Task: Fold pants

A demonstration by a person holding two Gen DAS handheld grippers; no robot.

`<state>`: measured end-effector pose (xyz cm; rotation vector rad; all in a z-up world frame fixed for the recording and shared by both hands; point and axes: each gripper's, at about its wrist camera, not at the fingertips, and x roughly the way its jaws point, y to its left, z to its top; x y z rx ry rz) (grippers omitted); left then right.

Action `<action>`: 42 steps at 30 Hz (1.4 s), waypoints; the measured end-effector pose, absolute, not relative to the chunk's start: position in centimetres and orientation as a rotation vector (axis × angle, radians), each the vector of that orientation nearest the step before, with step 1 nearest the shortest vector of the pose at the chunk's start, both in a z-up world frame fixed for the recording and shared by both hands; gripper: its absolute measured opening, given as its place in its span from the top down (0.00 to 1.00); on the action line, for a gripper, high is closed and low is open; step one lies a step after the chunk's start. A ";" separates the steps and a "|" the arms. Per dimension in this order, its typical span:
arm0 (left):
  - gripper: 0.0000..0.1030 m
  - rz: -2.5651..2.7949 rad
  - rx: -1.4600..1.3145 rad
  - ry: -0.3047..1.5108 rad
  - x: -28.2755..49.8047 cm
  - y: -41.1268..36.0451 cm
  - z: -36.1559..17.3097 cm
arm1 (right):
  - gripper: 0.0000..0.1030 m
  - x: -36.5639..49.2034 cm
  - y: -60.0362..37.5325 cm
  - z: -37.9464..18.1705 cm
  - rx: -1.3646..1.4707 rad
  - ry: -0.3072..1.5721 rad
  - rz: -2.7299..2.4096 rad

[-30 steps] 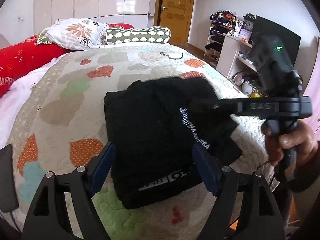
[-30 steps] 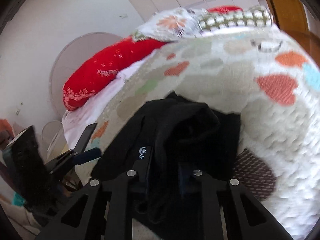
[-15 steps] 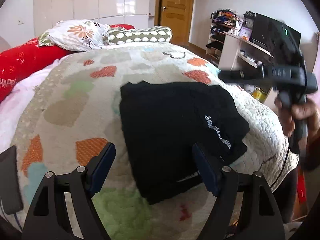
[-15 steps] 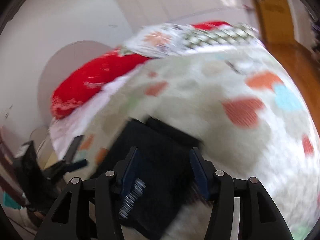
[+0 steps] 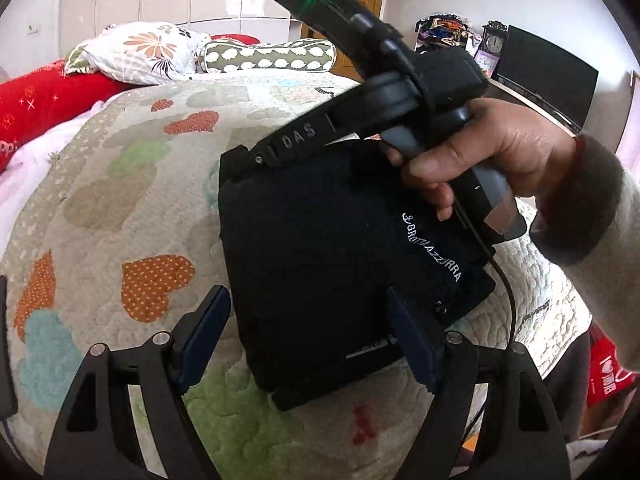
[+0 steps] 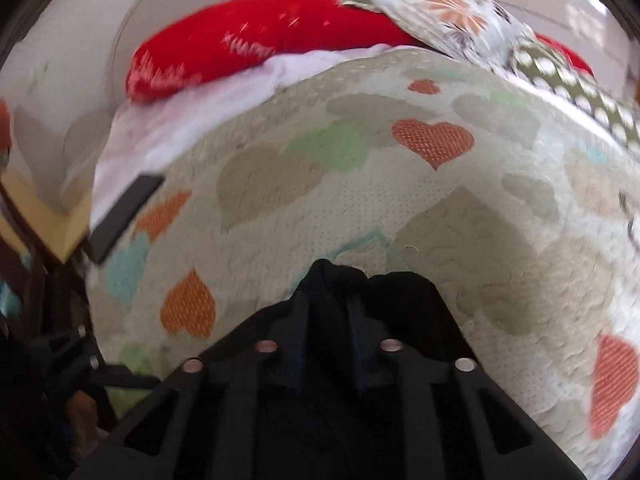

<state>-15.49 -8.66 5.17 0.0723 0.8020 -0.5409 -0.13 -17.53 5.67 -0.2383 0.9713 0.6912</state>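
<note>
The black pants (image 5: 340, 240) lie folded into a thick rectangle on the heart-patterned quilt (image 5: 120, 200), white lettering on top. My left gripper (image 5: 306, 334) hovers open over their near edge, one pad off the cloth on the left and one above it on the right. A hand (image 5: 492, 148) holds my right gripper (image 5: 236, 160), which reaches down to the pants' far left corner. In the right wrist view its jaws are closing, and my right gripper (image 6: 328, 304) pinches a bunched fold of the black pants (image 6: 400, 292).
At the head of the bed lie a red pillow (image 5: 40, 100), a floral pillow (image 5: 136, 48) and a green patterned bolster (image 5: 268, 56). A dark flat device (image 6: 124, 212) rests on the bed's left edge. A black screen (image 5: 548, 76) and shelves stand right of the bed.
My right gripper opened, swung off to the right, then came back across the pants and closed on their far left corner. The left gripper barely moved.
</note>
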 end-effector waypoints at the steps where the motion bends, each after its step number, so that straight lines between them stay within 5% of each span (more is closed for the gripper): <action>1: 0.20 -0.542 0.062 0.805 -15.4 -8.6 5.0 | 0.86 0.2 -17.4 5.5 -0.236 0.979 0.685; 9: 0.19 -0.542 0.012 0.840 -14.7 -8.4 4.3 | 0.86 2.6 -19.2 4.3 -0.044 0.992 0.670; 20: 0.19 -0.503 0.108 0.747 -15.5 -8.6 7.9 | 0.78 -5.4 -26.7 11.1 -0.030 0.815 0.486; 34: 0.19 -0.470 0.101 0.848 -12.8 -10.4 4.6 | 0.85 -8.2 -28.6 6.0 -0.042 0.881 0.410; 42: 0.19 -0.419 0.096 0.825 -13.2 -10.0 6.5 | 0.71 -12.7 -28.5 8.8 -0.049 0.846 0.427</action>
